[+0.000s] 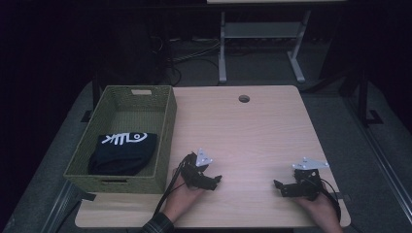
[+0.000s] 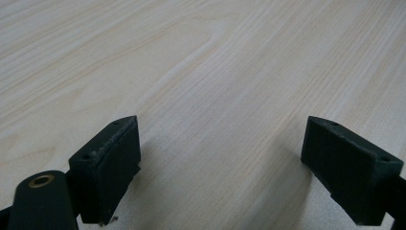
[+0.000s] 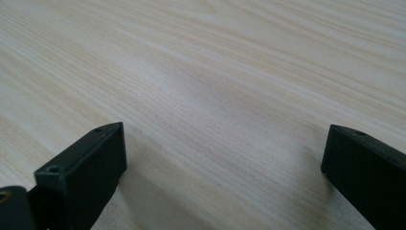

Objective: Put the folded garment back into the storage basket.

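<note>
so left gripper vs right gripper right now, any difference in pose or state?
Little. The left gripper sits nearer the green basket with its jaws pointing toward the table's middle; the right gripper sits by the table's right edge with its jaws pointing back toward the left one. The left's grey plate tilts up more steeply; the right's lies flatter. Shared: both open, holding nothing, low over bare wooden table, each held in a hand.
</note>
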